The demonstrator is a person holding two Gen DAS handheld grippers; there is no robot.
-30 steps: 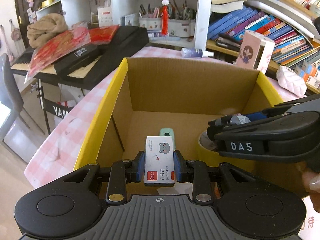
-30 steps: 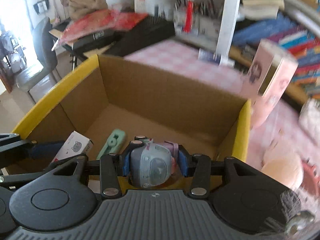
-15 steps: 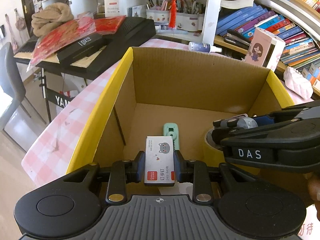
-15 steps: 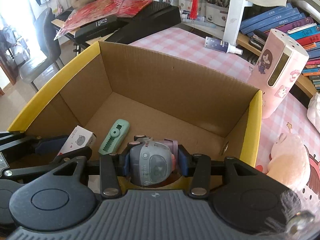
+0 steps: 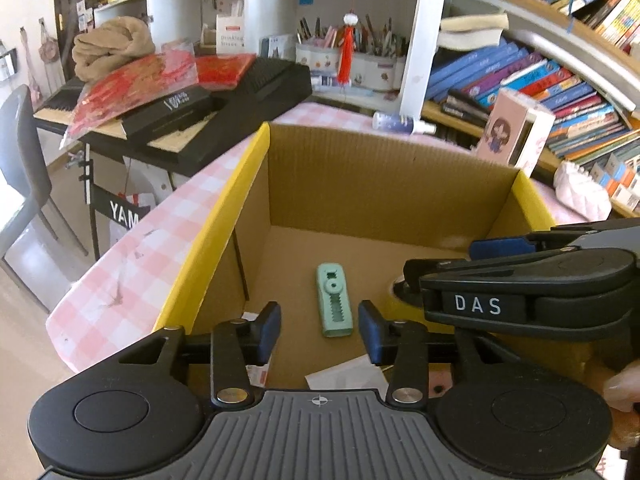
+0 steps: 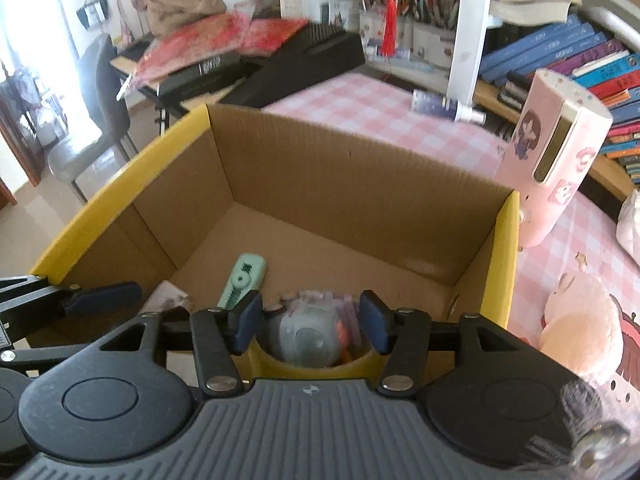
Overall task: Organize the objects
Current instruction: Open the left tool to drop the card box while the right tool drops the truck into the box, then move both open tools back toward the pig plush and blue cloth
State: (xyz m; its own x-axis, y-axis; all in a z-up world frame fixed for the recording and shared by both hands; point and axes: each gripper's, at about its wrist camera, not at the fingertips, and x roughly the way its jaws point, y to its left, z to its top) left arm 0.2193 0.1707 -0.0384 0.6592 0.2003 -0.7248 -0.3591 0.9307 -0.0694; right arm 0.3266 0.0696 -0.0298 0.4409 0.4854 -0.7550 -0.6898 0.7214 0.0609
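Cardboard box [image 5: 384, 184] fills mid-frame on the pink-checked worktop [image 6: 384, 112], a green stapler-like thing [image 5: 334, 300] on its floor. Drop-off step, I'd say: both tools just spread their jaws. Left tool [image 5: 319, 328] is empty; right tool [image 6: 310, 324] stands loose around a grey round toy [image 6: 306, 334]. Both angle down into the box. Next: lift clear, fetch more.

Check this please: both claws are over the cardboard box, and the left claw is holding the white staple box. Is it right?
Not quite. The left claw holds nothing: in the left wrist view its jaws have just been opening and stand apart, with only the green tool on the box floor seen between them. The staple box has dropped below it. Both claws are over the box, as you said.
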